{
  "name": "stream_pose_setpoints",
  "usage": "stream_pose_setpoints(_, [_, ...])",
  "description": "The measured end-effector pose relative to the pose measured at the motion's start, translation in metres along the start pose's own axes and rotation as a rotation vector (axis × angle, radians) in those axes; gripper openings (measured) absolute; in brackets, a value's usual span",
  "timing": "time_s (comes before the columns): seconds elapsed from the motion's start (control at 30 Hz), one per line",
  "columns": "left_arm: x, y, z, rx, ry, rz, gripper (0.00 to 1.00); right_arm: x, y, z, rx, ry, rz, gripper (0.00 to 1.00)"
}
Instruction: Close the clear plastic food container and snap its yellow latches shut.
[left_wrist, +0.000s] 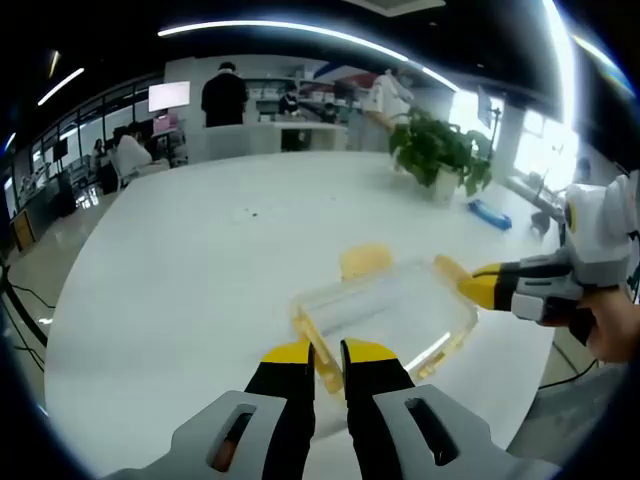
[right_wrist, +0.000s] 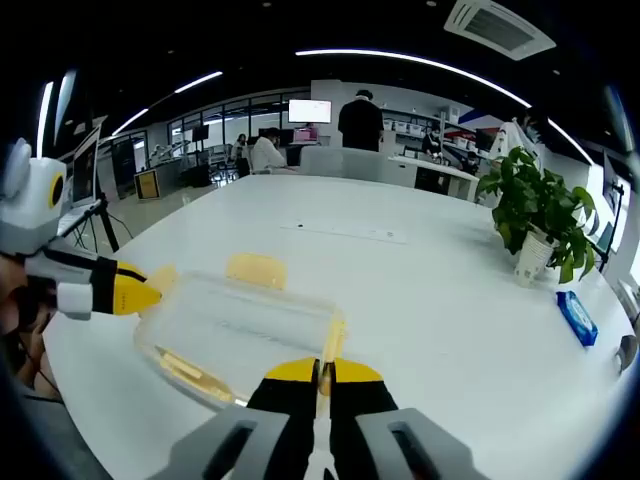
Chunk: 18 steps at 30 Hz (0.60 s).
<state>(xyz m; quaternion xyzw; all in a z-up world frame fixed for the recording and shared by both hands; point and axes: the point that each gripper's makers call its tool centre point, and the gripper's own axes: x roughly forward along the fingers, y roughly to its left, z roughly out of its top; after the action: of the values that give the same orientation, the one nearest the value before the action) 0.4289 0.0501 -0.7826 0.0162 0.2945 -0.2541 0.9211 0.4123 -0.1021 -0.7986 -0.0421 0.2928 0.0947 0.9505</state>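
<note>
Both grippers engaged at opposite ends of the clear container (left_wrist: 385, 315) on the white table (left_wrist: 200, 270)

Left gripper (left_wrist: 327, 352): jaws clenched on a yellow latch (left_wrist: 328, 372) at the near end. Right gripper (right_wrist: 319, 372): jaws pressed together at the opposite end latch (right_wrist: 334, 340). Container lies flat near the table edge, lid down, with one side latch (right_wrist: 256, 269) splayed outward. Beyond it: potted plant (right_wrist: 538, 215), blue packet (right_wrist: 577, 318), people at far desks (right_wrist: 362, 122)
</note>
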Motion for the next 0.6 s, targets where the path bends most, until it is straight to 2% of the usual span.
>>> stream_pose_setpoints(0.6, [0.0038, 0.0011, -0.0065, -0.005, 0.017, 0.001, 0.07, 0.0031, 0.0008, -0.0057, -0.01, 0.014, 0.001, 0.0])
